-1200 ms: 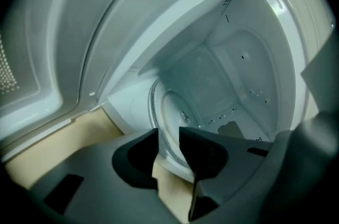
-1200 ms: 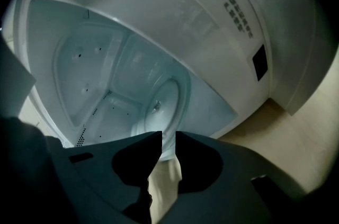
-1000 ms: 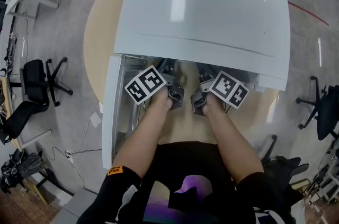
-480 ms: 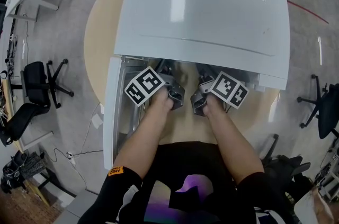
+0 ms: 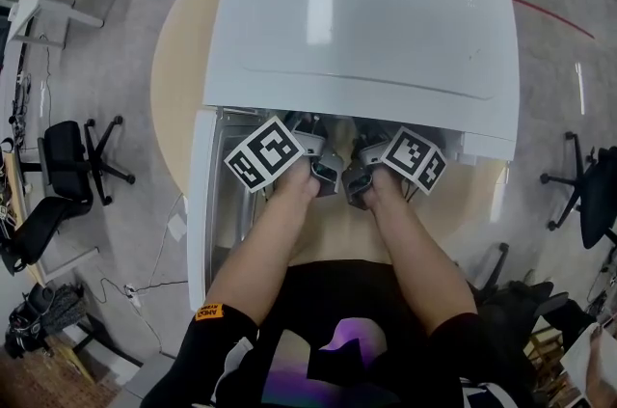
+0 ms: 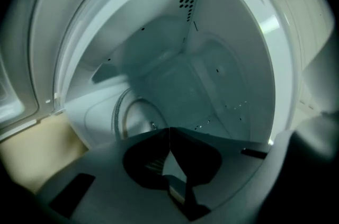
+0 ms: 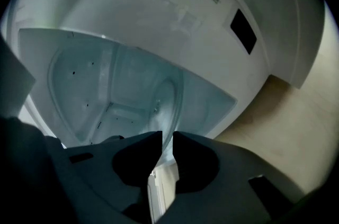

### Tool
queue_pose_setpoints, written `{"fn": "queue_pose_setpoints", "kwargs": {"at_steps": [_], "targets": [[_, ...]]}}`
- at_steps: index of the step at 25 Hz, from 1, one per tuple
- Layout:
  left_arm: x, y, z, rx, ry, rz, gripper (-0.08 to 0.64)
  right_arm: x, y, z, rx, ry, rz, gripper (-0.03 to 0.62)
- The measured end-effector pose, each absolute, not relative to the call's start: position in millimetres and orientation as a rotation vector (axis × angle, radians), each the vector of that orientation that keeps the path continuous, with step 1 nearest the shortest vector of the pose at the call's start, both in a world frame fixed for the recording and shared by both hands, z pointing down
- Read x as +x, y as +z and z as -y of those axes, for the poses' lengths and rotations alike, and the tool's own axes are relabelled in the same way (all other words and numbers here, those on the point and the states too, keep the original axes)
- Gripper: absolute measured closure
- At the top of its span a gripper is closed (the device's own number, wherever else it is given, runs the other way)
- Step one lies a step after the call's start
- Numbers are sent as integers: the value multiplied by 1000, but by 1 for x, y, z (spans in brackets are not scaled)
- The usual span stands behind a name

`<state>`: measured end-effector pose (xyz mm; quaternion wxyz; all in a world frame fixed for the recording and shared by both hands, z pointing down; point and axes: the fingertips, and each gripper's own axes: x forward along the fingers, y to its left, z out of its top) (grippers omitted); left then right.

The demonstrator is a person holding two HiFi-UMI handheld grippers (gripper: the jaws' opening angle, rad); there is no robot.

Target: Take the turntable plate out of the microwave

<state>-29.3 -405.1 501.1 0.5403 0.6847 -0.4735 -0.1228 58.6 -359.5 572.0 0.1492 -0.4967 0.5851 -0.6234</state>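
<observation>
The left tongs [image 6: 169,132] are closing, and their dark tips nearly touch. A thin pale bit of glass shows between them, a little lower down. It looks like the rim of the round clear glass turntable plate [image 6: 132,116]. The plate curves away to the left of the tips, just over the floor inside the oven.

The right tongs [image 7: 167,135] are pinched on the same plate. Only a thin gap is left between their tips, and the glass rim sits in that gap. From there the plate is seen edge-on, going straight away from the tips.

Both tongs reach into the open front of the big white microwave [image 5: 357,20]. The left hand [image 5: 294,189] and the right hand [image 5: 386,192] hold them close, side by side. The white door [image 5: 201,204] hangs open on the left.

The microwave sits on a round light wooden tabletop [image 5: 178,59]. Black office chairs [image 5: 67,155] stand on the grey floor, well apart from it.
</observation>
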Motion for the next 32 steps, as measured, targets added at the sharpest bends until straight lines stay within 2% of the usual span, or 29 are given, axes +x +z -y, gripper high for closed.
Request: {"fn": "queue_pose_setpoints", "kwargs": {"at_steps": [9, 13, 17, 32], "targets": [[-45, 535, 372, 1511, -269, 1124, 506, 60, 570, 364, -1397, -1778, -1672, 525], [-43, 542, 367, 1493, -268, 1101, 447, 56, 567, 362, -1390, -1776, -1682, 525], [-46, 544, 365, 1482, -284, 1089, 419, 57, 563, 364, -1390, -1764, -1678, 525], [-41, 553, 380, 1432, -366, 1044, 414, 57, 543, 368, -1326, -1751, -1670, 525]]}}
